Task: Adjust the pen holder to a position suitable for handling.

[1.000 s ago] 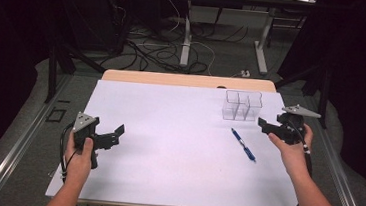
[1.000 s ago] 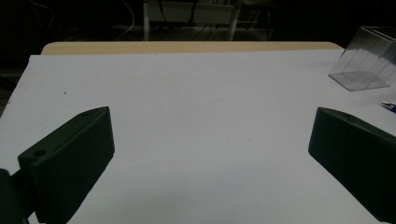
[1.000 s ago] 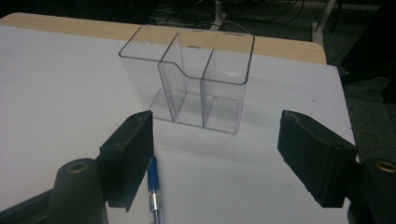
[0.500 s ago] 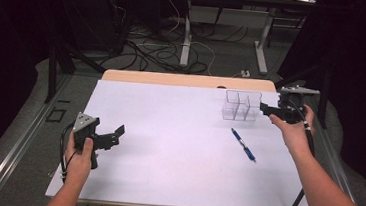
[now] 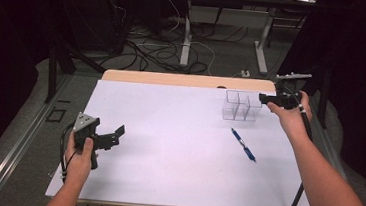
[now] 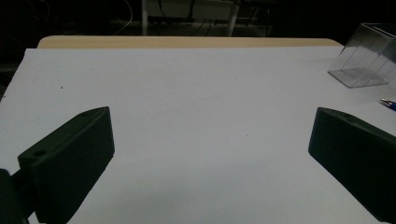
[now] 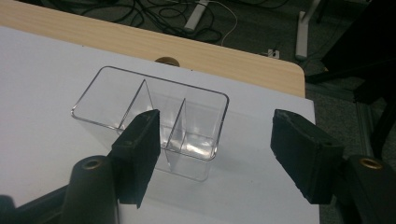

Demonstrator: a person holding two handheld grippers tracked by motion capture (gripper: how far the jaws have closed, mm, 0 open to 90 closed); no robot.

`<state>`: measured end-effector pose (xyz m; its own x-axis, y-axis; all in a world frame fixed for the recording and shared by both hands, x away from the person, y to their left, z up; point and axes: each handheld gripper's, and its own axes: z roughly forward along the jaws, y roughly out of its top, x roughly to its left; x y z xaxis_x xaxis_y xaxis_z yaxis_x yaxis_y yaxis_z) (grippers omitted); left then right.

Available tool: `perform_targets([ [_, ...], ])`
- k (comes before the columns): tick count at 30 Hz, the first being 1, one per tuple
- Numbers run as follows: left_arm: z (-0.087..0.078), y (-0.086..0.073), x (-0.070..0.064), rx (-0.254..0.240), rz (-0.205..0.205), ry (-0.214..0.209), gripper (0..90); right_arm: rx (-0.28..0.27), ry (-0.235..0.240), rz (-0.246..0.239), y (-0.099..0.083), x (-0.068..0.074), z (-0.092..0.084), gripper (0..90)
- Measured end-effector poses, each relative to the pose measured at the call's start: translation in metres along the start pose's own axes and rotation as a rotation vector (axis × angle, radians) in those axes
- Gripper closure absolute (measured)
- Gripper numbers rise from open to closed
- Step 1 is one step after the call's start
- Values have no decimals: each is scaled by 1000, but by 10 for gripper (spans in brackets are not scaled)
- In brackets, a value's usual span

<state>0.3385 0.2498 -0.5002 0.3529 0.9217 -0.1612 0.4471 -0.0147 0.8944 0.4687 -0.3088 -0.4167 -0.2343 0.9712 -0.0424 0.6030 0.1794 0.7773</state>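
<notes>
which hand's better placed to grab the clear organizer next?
Right. The right gripper hovers beside the organizer with jaws open; the left gripper sits far across the table, also open.

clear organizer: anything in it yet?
Empty. The clear plastic divided organizer stands upright on the white table, compartments bare; the blue pen lies outside it.

White sheet (image 5: 168,132) covers wooden table (image 5: 183,79). Blue pen (image 5: 243,145) lies on the sheet, toward its right. Cables (image 5: 140,49) and desk legs (image 5: 186,38) on the floor behind.
</notes>
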Motion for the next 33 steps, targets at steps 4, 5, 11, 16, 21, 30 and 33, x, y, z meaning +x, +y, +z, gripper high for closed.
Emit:
perform_targets([
  [4, 0, 0, 0, -1, -5, 2, 2, 7, -1, -18, 5, -1, 8, 359],
  [5, 0, 0, 0, -2, -6, 2, 2, 3, 6, -20, 6, -2, 10, 367],
  [11, 0, 0, 1, 5, -5, 1, 2, 9, 32, 11, 6, -6, 23, 402],
  [16, 0, -1, 1, 6, -6, 1, 2, 54, 39, 53, 4, -7, 34, 454],
  [21, 0, -1, 1, 7, -9, 2, 2, 88, 33, 64, 3, -9, 43, 492],
  [30, 1, -1, 1, 6, -6, -1, 2, 113, 20, 65, 2, -11, 57, 594],
  [33, 1, -1, 1, 6, -6, 1, 2, 123, 18, 61, 1, -12, 61, 620],
])
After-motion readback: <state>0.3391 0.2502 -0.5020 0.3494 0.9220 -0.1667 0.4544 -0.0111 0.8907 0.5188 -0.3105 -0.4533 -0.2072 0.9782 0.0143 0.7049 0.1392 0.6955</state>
